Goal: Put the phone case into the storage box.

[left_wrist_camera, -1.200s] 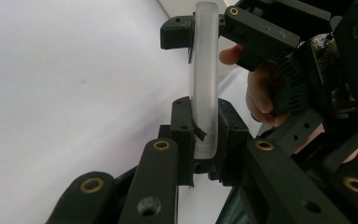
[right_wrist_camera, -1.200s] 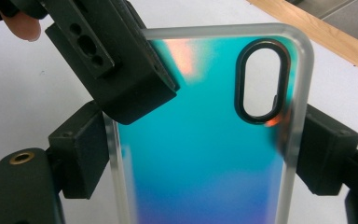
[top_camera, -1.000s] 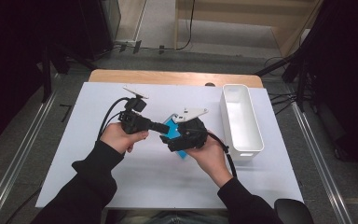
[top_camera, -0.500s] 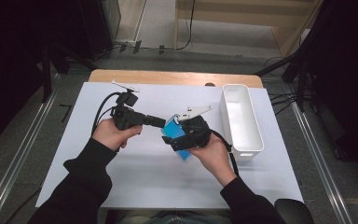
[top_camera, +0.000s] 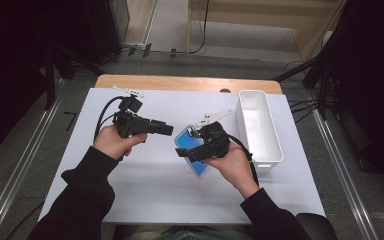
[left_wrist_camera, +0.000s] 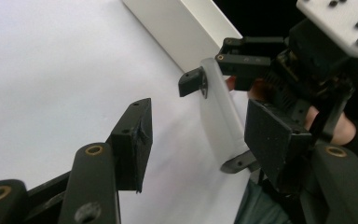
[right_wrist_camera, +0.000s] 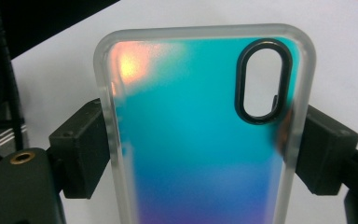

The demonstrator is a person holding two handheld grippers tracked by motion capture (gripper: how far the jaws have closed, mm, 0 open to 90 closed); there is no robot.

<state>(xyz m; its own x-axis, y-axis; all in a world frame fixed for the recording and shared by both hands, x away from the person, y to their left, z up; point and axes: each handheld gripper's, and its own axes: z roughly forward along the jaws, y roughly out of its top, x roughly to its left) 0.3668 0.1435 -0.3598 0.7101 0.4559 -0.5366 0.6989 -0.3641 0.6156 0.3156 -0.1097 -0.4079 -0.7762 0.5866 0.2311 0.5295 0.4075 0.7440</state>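
A phone case [right_wrist_camera: 200,130] with a teal-to-blue iridescent back, a frosted rim and an oval camera hole is clamped by its long sides in my right gripper [right_wrist_camera: 205,151]. In the high view the right gripper [top_camera: 187,150] holds the phone case [top_camera: 199,167] just above the table, right of centre. My left gripper [top_camera: 169,129] points right at the case from the left. Its jaws have just been opening, and its pads [left_wrist_camera: 133,135] touch nothing. The case's edge [left_wrist_camera: 216,102] stands just beyond the left gripper [left_wrist_camera: 205,144].
A white sheet [top_camera: 145,190] covers the table. A long, empty white bin [top_camera: 260,127] stands at the right, close behind my right hand, and its wall [left_wrist_camera: 182,32] is near the case. Cables trail from both grippers.
My left gripper has drawn back a little to the left, away from the case, and its jaws have spread. The right gripper and the case have kept still.
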